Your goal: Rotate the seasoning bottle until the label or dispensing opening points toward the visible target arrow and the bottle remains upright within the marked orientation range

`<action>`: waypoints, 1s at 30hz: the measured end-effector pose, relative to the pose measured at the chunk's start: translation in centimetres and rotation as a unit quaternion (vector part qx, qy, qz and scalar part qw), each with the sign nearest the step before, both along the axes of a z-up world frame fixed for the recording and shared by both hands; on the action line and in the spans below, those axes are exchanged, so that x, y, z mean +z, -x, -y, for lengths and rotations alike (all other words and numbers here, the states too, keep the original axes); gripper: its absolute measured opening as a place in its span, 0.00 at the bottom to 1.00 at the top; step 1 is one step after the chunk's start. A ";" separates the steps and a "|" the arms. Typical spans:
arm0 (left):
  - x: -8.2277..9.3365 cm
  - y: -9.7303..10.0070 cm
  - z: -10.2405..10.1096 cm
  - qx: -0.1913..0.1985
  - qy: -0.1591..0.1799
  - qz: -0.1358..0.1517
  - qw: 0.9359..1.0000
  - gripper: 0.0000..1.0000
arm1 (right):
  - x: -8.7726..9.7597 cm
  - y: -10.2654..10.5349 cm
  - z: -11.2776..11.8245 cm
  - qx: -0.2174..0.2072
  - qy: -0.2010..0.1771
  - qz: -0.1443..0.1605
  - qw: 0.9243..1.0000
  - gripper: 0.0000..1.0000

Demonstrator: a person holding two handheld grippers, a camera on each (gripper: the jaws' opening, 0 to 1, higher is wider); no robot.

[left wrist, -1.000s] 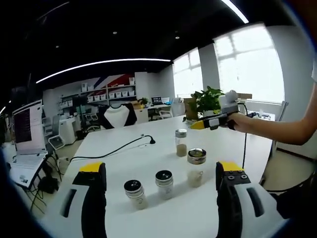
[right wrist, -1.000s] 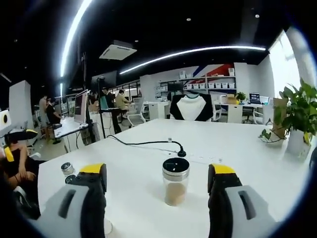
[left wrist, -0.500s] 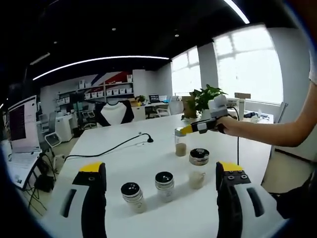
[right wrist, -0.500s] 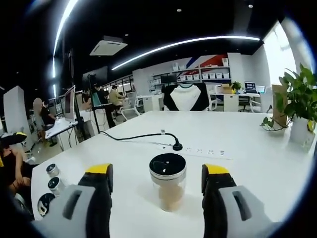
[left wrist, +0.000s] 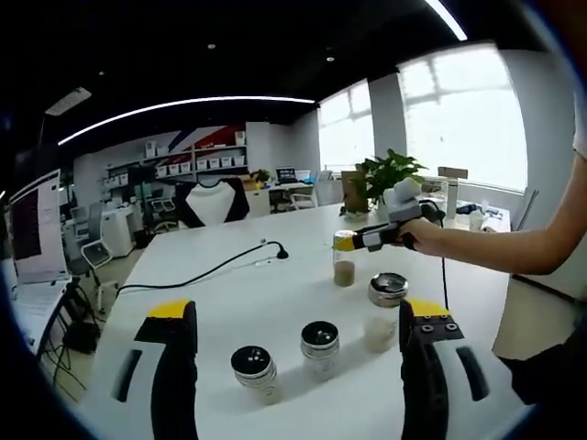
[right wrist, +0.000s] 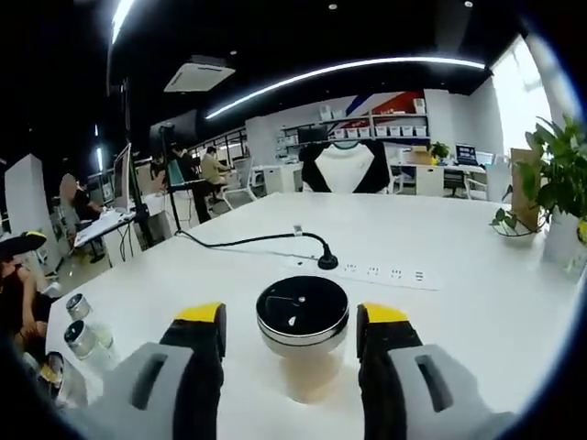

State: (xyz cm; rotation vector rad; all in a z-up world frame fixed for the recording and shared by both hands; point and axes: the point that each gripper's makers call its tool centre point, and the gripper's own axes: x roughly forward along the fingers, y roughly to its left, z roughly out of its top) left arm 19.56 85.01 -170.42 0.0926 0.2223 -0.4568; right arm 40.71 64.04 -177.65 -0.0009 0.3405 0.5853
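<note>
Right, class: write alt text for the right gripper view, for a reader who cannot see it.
A seasoning bottle with a black lid stands upright on a white table, between the yellow-tipped jaws of the open right gripper. Behind it lie a power strip and black cable; more jars stand at left.

clear seasoning bottle with a black lid and silver band stands upright on the white bench, brown powder inside.

Seasoning bottle label unreadable; leftmost jar cut off by edge.
</note>
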 end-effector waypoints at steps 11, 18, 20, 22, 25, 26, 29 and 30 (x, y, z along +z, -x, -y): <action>-1.1 0.1 -0.1 0.002 -0.001 -0.017 1.000 0.96 | 0.2 -0.5 1.0 -0.027 0.008 0.023 0.999 0.36; -1.1 0.1 -0.2 0.007 0.003 -0.018 1.000 0.95 | 0.2 -0.6 1.7 -0.044 0.007 0.023 0.999 0.36; -0.8 0.1 -0.2 0.007 0.004 -0.015 1.000 0.95 | 0.4 -0.4 1.8 -0.042 0.006 0.021 0.999 0.36; -0.6 0.1 -0.2 0.007 0.003 -0.012 1.000 0.95 | 0.6 0.0 1.9 -0.039 0.005 0.022 0.999 0.36; -0.5 0.1 -0.1 0.007 -0.002 -0.012 1.000 0.95 | 1.6 0.5 2.2 -0.041 -0.006 0.030 0.999 0.35; -0.5 0.2 0.0 0.006 -0.001 -0.013 1.000 0.95 | 1.9 0.6 2.3 -0.043 -0.012 0.031 0.998 0.35; -0.3 0.4 0.3 0.003 -0.003 -0.011 1.000 0.95 | 2.9 1.2 2.6 -0.042 -0.022 0.034 0.998 0.35; -0.3 0.5 0.3 0.004 -0.004 -0.010 1.000 0.95 | 3.0 1.4 2.7 -0.042 -0.024 0.034 0.998 0.35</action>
